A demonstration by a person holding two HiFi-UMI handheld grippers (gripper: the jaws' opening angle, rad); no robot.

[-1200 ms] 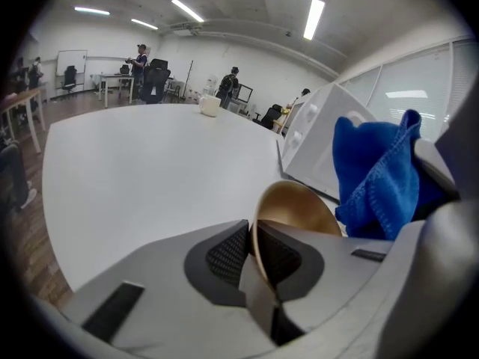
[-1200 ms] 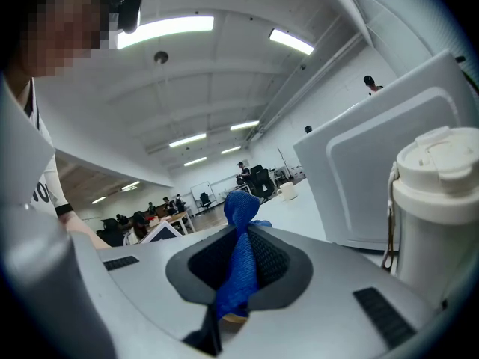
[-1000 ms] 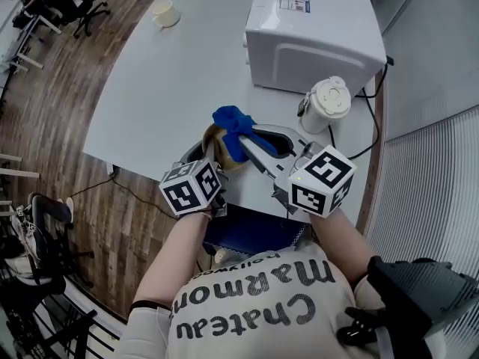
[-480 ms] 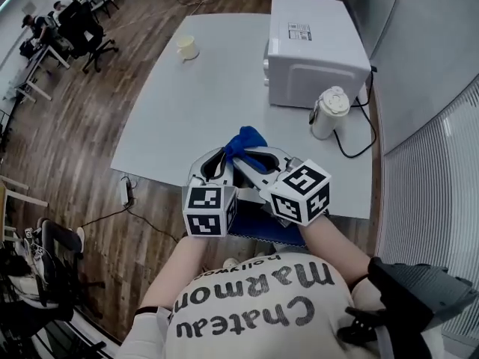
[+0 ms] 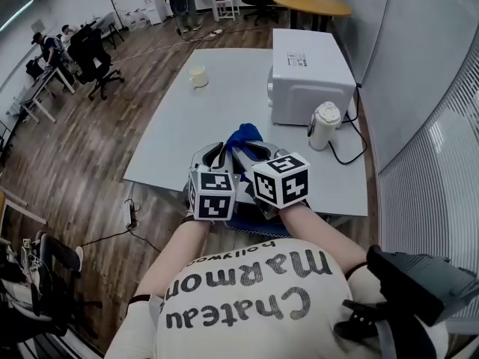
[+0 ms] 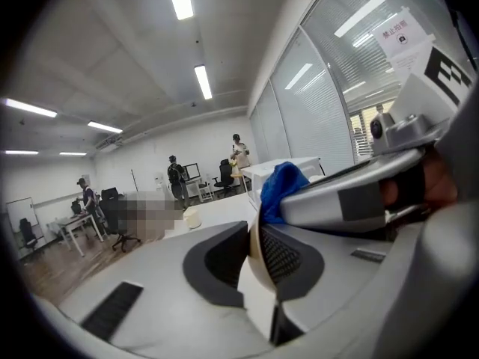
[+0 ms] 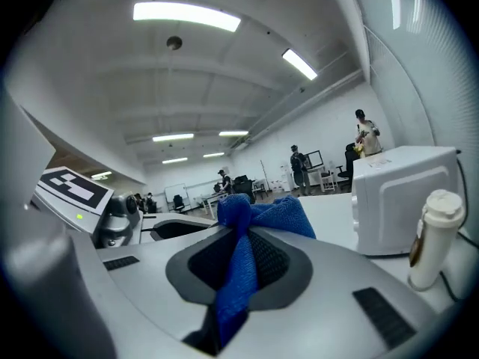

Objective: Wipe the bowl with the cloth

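My left gripper is held up in front of the person's chest, above the near edge of the white table. It is shut on the thin cream rim of the bowl, and its jaws have just been closing a little on that rim. In the head view its marker cube hides the bowl. Close beside it on the right, my right gripper is shut on the blue cloth. The cloth bunches out past the pads, and a strip of it runs between them. From the left gripper view the cloth shows just beyond the bowl's rim.
A white microwave stands at the table's far right, with a white kettle and its cable in front of it. A cream cup sits at the far left. Office chairs, desks and people are beyond the table.
Both grippers have risen toward the head camera and drawn closer together. The left one has rolled. The tan bowl seen earlier is now hidden behind the left marker cube.
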